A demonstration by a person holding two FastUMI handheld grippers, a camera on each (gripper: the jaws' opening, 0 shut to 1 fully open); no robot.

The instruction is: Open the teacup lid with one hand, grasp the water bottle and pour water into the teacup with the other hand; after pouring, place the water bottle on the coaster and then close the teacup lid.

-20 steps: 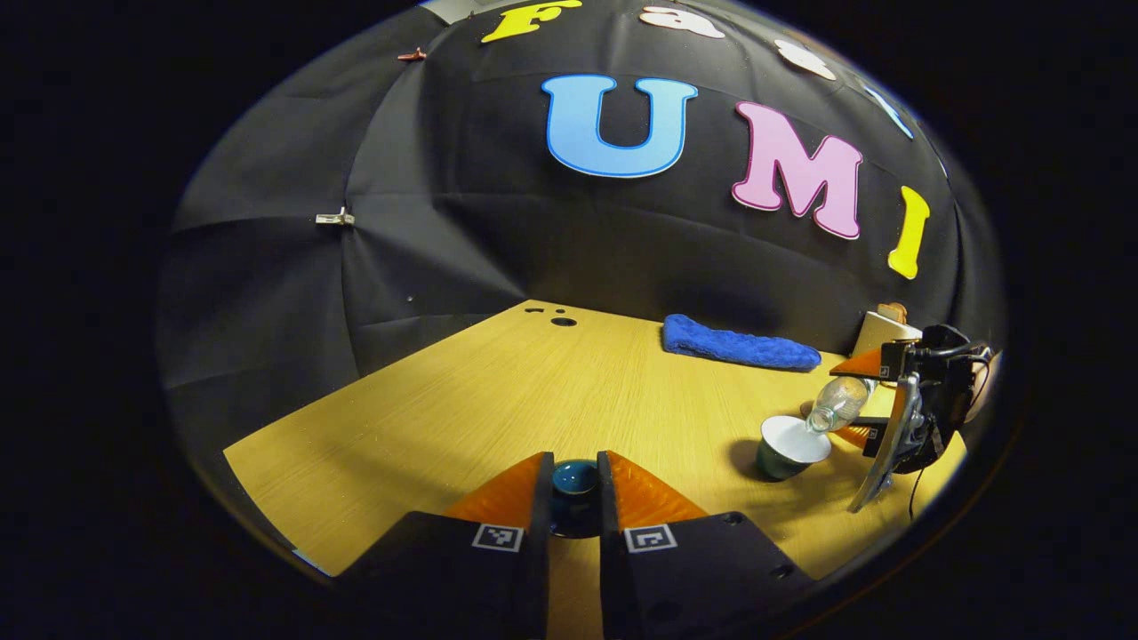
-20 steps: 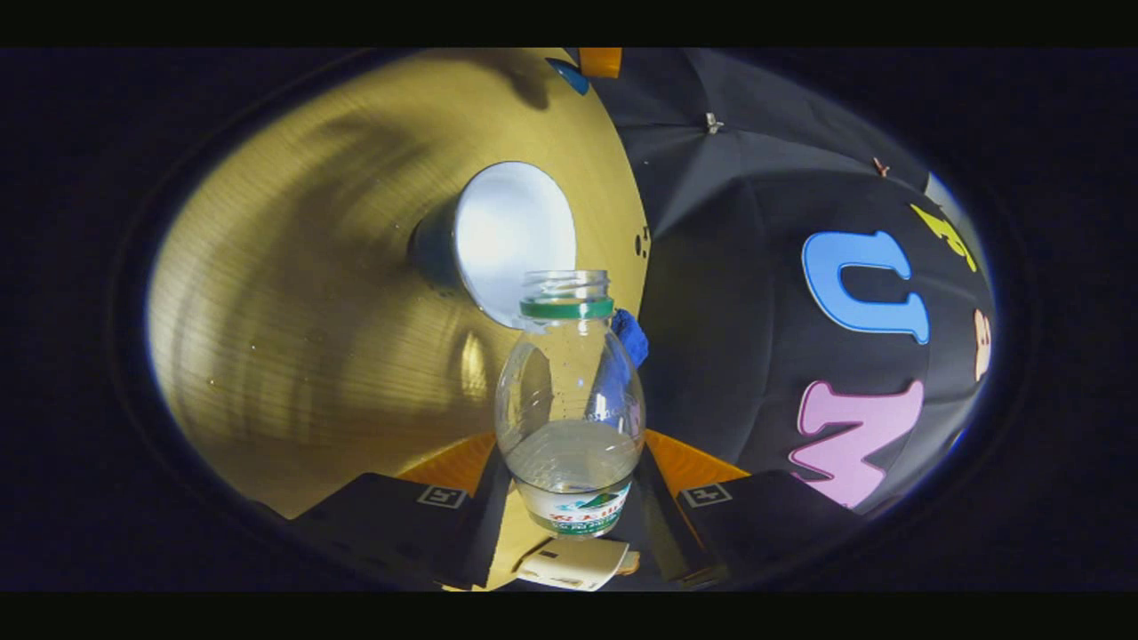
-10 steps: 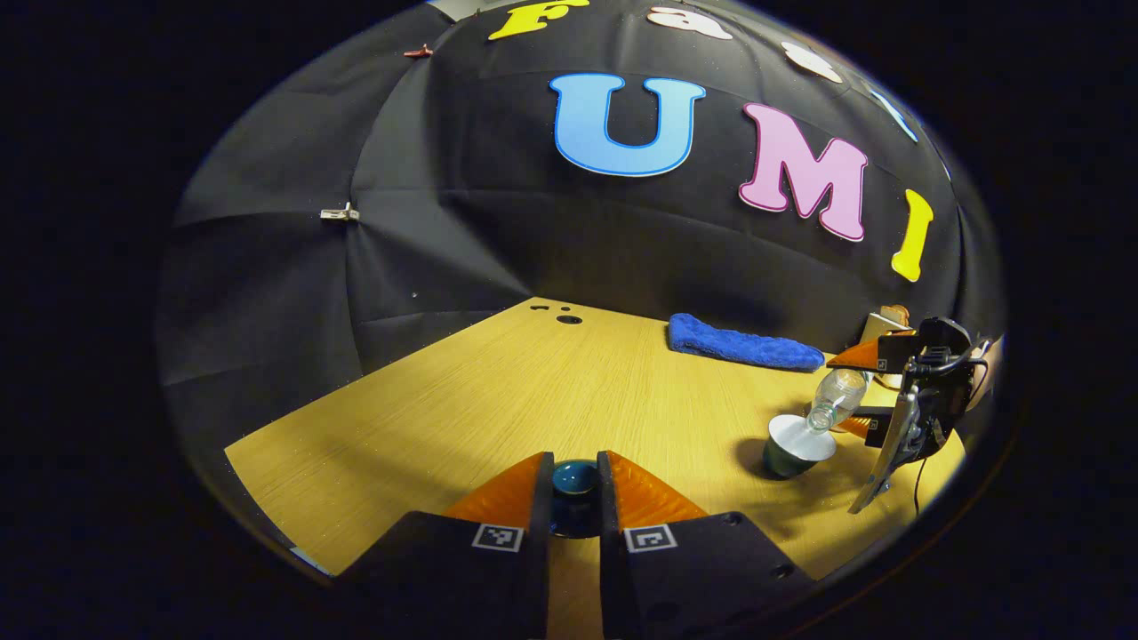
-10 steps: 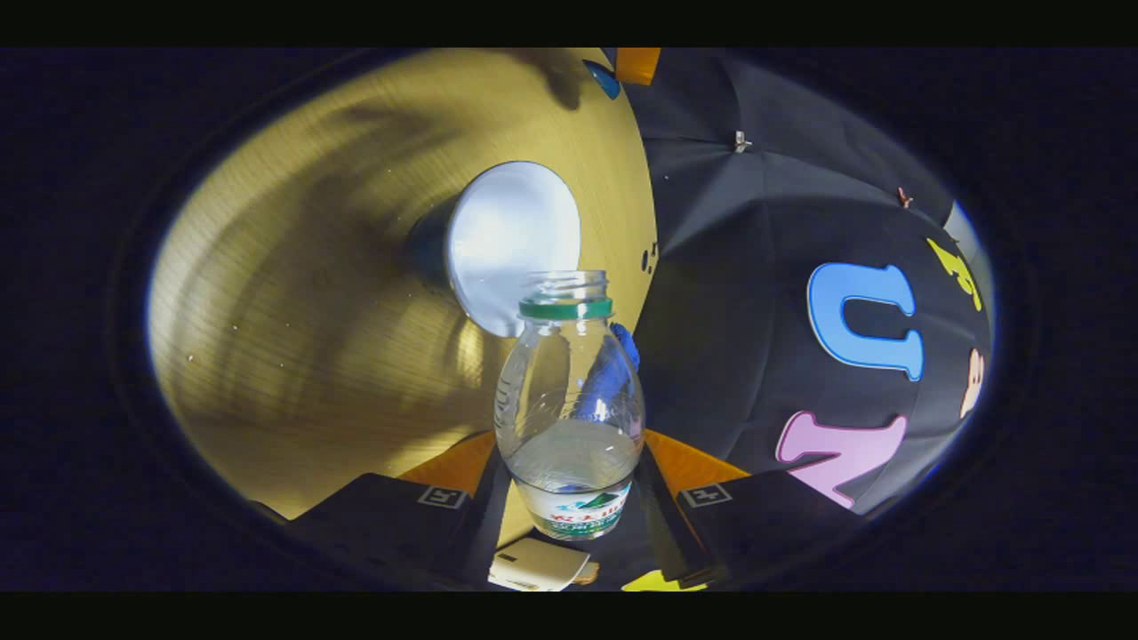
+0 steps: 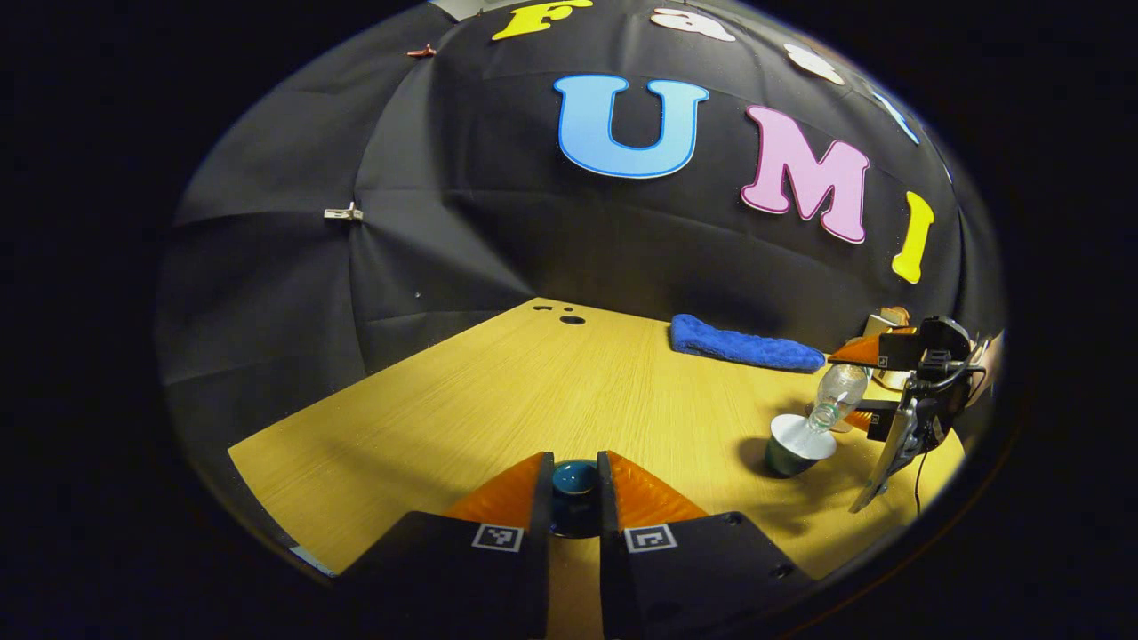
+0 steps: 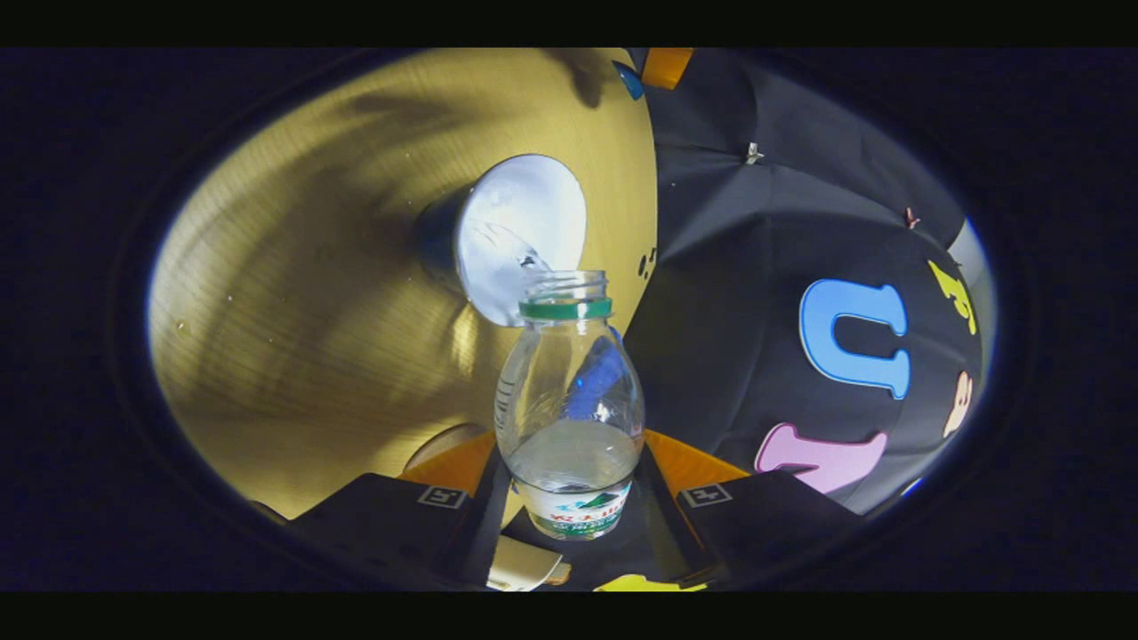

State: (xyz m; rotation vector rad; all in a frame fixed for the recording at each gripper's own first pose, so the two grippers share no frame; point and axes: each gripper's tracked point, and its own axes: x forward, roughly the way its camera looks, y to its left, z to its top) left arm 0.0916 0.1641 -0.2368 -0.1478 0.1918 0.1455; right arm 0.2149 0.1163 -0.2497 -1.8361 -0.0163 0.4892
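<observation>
Water now runs from the tipped water bottle [image 6: 569, 400] into the teacup [image 6: 511, 236]; a second ago the white bowl of the cup looked dry, and the bottle has swung a little steeper since. In the right gripper view I see a thin stream leaving the bottle mouth and landing inside the cup's white interior. My right gripper [image 6: 569, 493] has both fingers clamped on the bottle's lower body at the label, which I judge is the sensible place: it leaves the neck free to lean over the rim.

From the left gripper view the teacup [image 5: 796, 444] stands on the wooden table [image 5: 533, 391] at the far right, with the bottle [image 5: 831, 400] slanted mouth-down over it and the right gripper [image 5: 876, 391] just behind. A blue towel [image 5: 742, 347] lies along the far edge by the booth wall.

My left gripper [image 5: 573, 493] is nearly closed, its fingers pressing either side of the teacup lid [image 5: 573, 480] by its round knob, holding it well apart from the cup on the left so the pour has room.

A pale round disc at the bottom of the right gripper view, probably the coaster [image 6: 449, 442], sits beside the right gripper's finger. I judge pouring is under way; setting the bottle down and replacing the lid are not yet done.
</observation>
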